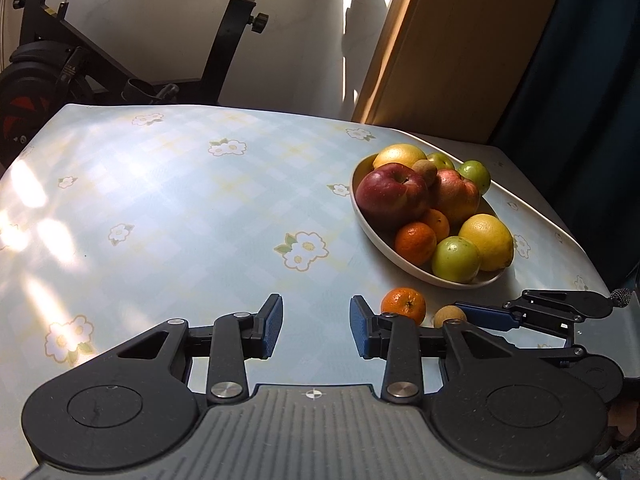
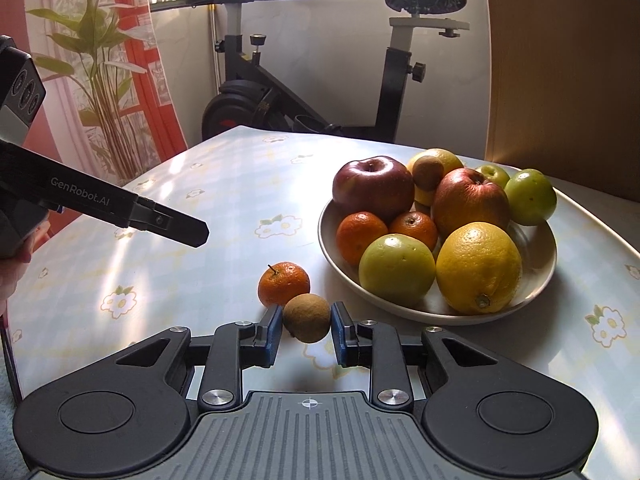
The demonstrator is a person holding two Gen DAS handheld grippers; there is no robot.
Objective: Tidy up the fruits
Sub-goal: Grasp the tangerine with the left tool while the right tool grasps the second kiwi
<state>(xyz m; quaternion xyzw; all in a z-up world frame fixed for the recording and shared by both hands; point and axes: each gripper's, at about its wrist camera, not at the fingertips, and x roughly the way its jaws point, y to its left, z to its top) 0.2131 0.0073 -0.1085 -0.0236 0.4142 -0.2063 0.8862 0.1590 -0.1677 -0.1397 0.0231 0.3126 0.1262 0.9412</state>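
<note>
From the left wrist view, the left gripper (image 1: 316, 326) is hovering low over the flowered surface (image 1: 168, 208), its fingers (image 1: 270, 326) spread wide with nothing between them. Just ahead to its right, a loose mandarin (image 1: 403, 305) is sitting on the cloth, and beside that a small brown fruit (image 1: 449, 316) is peeking out against the blue pad of the right gripper (image 1: 466, 314) coming in from the side. Beyond them the oval bowl (image 1: 370, 224) is already piled with apples, citrus and green fruit.

Over to the right wrist view, and here is the action: the right gripper's fingers (image 2: 272, 330) are bracketing the small brown fruit (image 2: 307, 318), pads at or just off its two sides; whether they are pressing yet, I cannot tell. The mandarin (image 2: 283, 284) is touching it from behind, and the bowl (image 2: 536, 240) is lying near on the right.

That brown fruit looks light, firm and round with a dull, rough skin, so it should be gripping well, though a round thing may be squirting out if pinched off-centre. Taking it across its widest middle looks best. The mandarin looks softer-skinned; a gentle squeeze around its equator should be suiting it.
</note>
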